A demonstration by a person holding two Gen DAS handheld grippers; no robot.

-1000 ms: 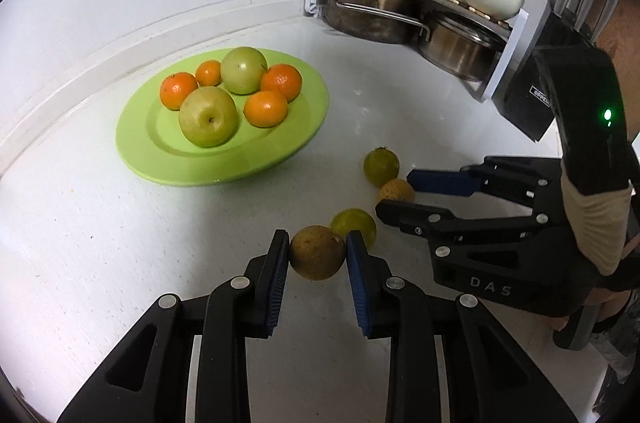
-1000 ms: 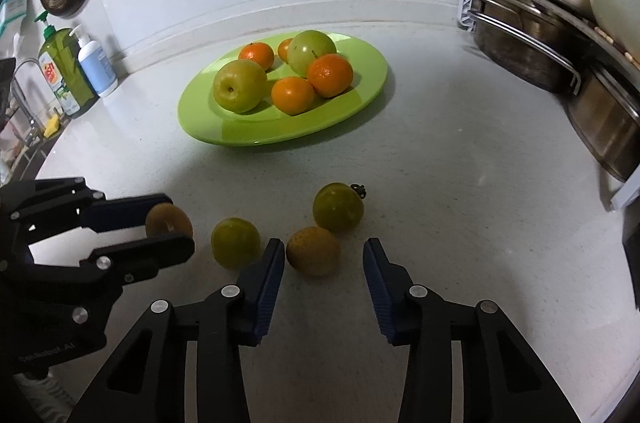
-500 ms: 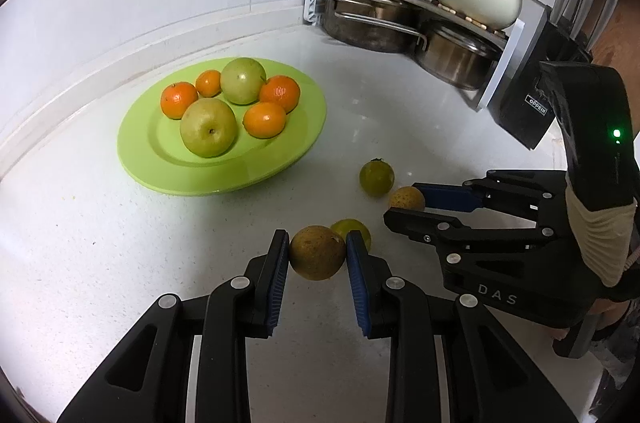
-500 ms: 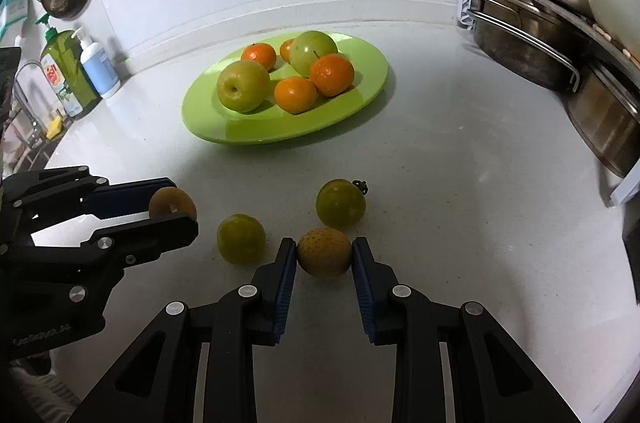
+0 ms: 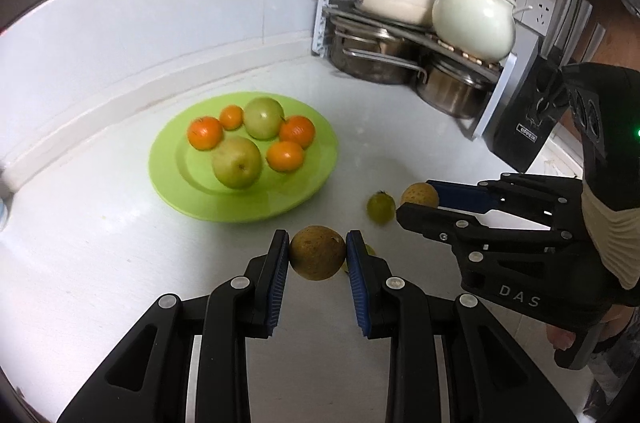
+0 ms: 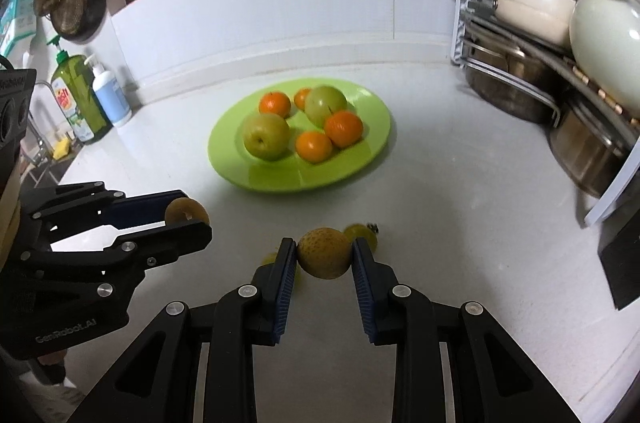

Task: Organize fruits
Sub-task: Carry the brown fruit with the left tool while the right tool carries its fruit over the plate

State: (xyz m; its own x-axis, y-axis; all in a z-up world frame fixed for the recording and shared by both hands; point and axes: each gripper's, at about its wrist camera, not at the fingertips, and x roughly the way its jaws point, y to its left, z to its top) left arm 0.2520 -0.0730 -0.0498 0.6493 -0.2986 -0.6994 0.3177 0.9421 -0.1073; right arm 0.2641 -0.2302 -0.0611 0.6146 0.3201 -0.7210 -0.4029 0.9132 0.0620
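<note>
Between the blue pads of the left tongs point(image 5: 317, 254) sits a brown fruit point(image 5: 317, 252), pinched on both sides and held above the white desk point(image 5: 100, 263). Right tongs point(image 6: 324, 255) the same: clamped on a second brown fruit point(image 6: 324, 252), pads touching it left and right, fruit at the fingertips.

From the left wrist view the right tongs come in from the right side, their fruit point(image 5: 419, 195) showing at the tip, just beside a small green fruit point(image 5: 381, 207) lying on the desk. Another green fruit point(image 5: 368, 250) peeks out behind the left tongs' right finger, mostly hidden.

From the right wrist view the left tongs point(image 6: 188, 217) come in from the left, carrying their fruit point(image 6: 186, 211). One green fruit point(image 6: 362, 235) shows just behind the right finger, a sliver of another point(image 6: 269, 257) beside the left finger; both blurred.

Green plate point(image 5: 180, 175) sits ahead of both tongs, well apart from the held fruits. It holds two green apples and four oranges, clustered toward its far half.

Pot rack point(image 5: 400, 39) with steel pots and white cookware sits in the far right corner. Soap bottles point(image 6: 86, 99) stand at the far left against the wall.
</note>
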